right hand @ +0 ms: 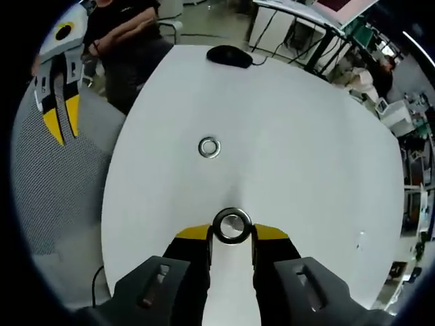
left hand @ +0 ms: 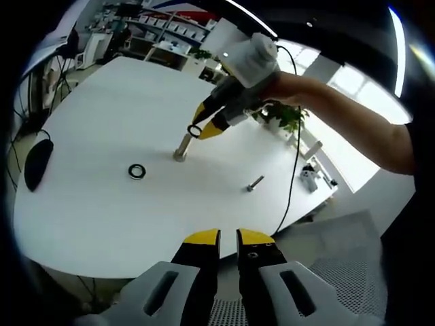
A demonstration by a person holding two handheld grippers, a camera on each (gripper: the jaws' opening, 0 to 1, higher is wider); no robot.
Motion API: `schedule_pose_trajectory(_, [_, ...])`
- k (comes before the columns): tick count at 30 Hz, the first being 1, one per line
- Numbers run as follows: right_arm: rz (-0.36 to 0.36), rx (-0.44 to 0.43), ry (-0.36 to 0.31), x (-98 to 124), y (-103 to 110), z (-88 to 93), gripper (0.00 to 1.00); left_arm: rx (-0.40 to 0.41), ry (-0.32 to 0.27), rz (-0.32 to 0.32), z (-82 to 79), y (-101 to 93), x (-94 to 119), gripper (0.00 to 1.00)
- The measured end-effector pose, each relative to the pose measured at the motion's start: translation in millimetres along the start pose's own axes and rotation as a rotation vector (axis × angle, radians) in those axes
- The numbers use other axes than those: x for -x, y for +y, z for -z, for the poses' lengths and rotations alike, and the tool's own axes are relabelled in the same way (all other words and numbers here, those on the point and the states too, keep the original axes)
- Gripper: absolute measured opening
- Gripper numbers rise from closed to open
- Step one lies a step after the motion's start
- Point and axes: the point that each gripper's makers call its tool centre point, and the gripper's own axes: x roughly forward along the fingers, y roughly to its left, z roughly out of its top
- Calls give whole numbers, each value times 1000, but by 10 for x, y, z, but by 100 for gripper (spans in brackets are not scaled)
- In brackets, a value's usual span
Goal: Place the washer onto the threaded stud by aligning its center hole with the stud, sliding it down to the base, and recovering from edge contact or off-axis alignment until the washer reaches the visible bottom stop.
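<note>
One washer (right hand: 232, 226) is pinched in the right hand-held gripper (right hand: 232, 234), just above the upright stud (left hand: 182, 147) on the white desk (left hand: 102, 204). Second washer (left hand: 136, 171) lies nearby. Left hand-held gripper (left hand: 228, 237) is pressed nearly together, empty.

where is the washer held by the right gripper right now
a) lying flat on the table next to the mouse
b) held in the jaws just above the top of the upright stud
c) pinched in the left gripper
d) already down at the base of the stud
b: the right gripper pinches the washer by its rim, and in the left gripper view it sits at the tip of the upright stud, not yet down at the base.
</note>
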Motion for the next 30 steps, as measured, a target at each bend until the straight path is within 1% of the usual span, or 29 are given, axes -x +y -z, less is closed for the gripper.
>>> schedule_pose_trajectory(6, [-6,-8,13,-100,15,36,24,-1,2,3,4,-4,-3,7])
schedule_pose_trajectory(10, [-1,-2,35,-135,-23,91,24,1,2,3,4,-2,-4,7])
schedule_pose_trajectory(19, [-17,-12,31,-195,-35,59,23,2,6,3,9,-1,-6,7])
schedule_pose_trajectory(27, [-36,-5,60,-352,-30,108,23,7,5,-2,9,10,-3,7])
schedule_pose_trajectory(30, [-50,-2,65,-412,-11,116,23,-6,11,-3,18,8,-3,7])
